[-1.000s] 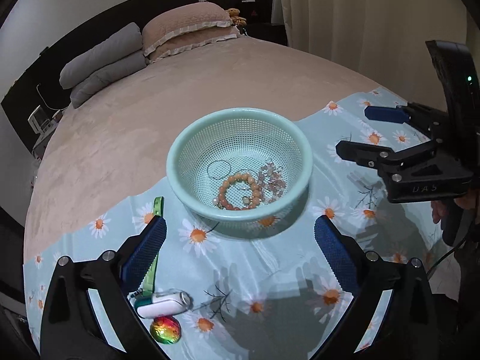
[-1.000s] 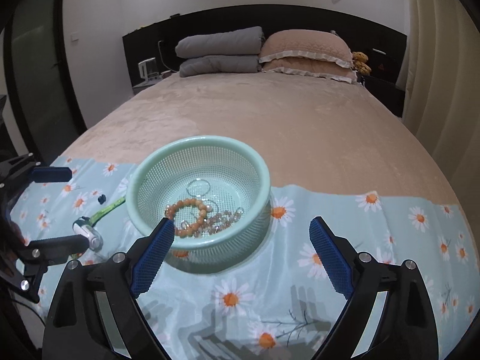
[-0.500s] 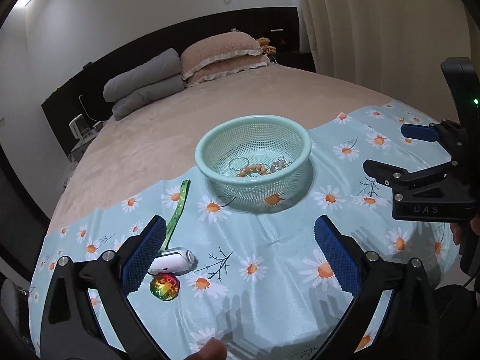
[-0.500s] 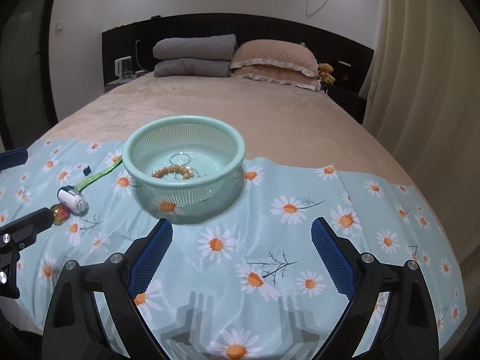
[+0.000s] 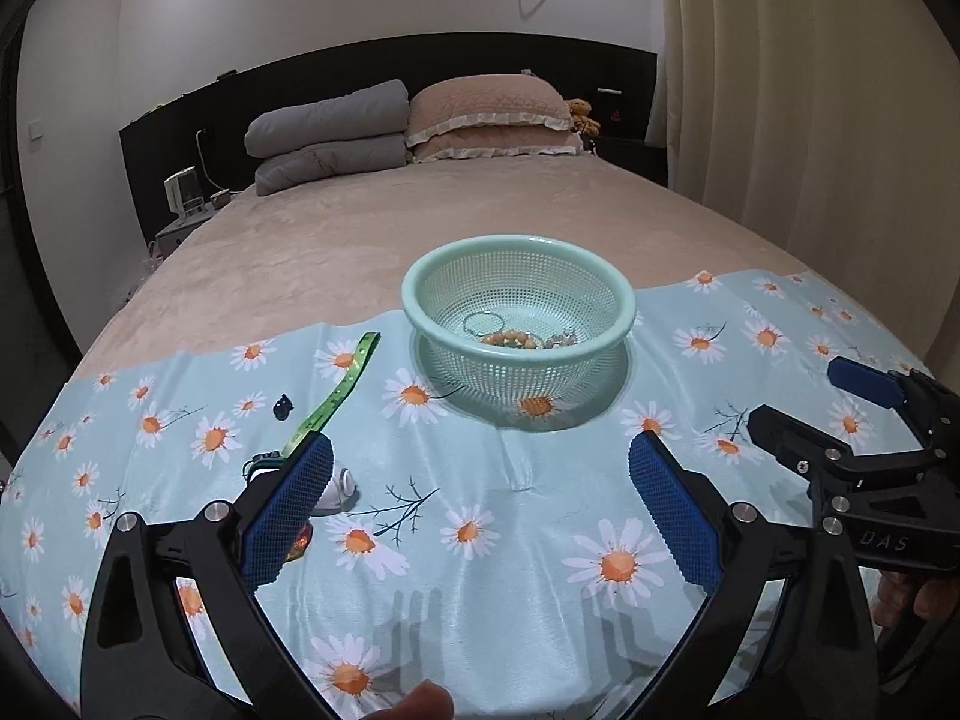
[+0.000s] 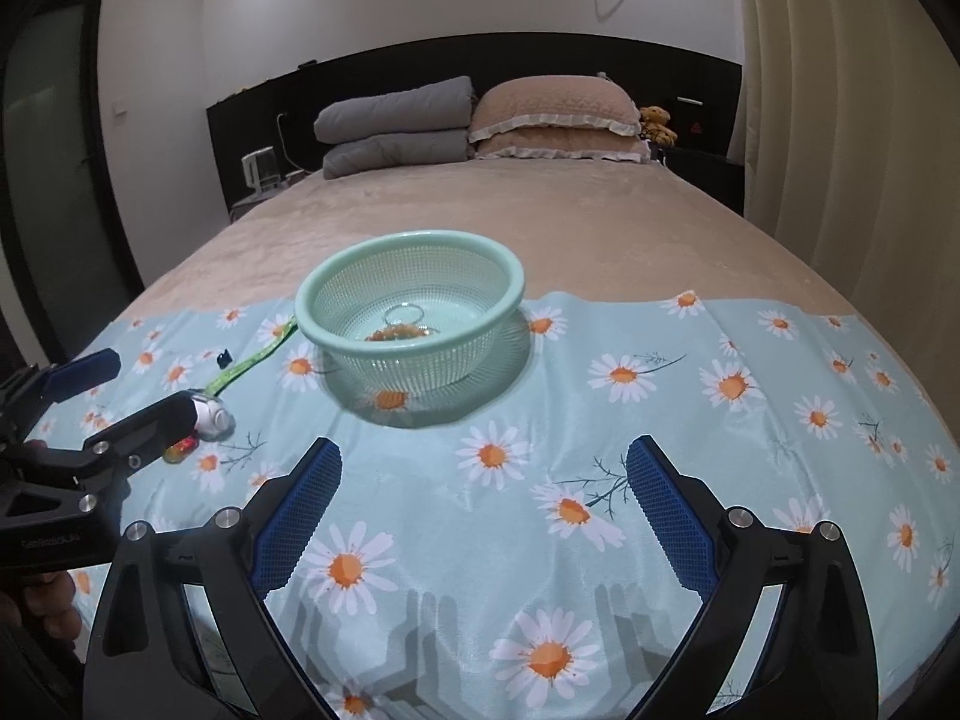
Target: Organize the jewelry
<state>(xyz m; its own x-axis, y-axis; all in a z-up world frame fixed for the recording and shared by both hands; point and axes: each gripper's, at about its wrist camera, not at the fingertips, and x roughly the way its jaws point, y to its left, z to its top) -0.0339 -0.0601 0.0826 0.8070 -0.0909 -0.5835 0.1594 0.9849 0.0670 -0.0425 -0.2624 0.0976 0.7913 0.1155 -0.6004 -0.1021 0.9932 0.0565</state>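
- Left wrist view: held beaded bracelet (image 5: 513, 338), ring and chain inside mint basket (image 5: 414, 300) on daisy cloth (image 5: 480, 540).
- Kept left gripper (image 5: 480, 510) spread wide, gripping nothing, over cloth.
- Kept right gripper (image 6: 483, 510) likewise spread, touching nothing.

Mint-green mesh basket (image 5: 518, 276); pale-blue cloth (image 5: 480, 540) with orange-centred white daisies; green strap (image 5: 336, 399); blue gripper pads (image 5: 288, 516).
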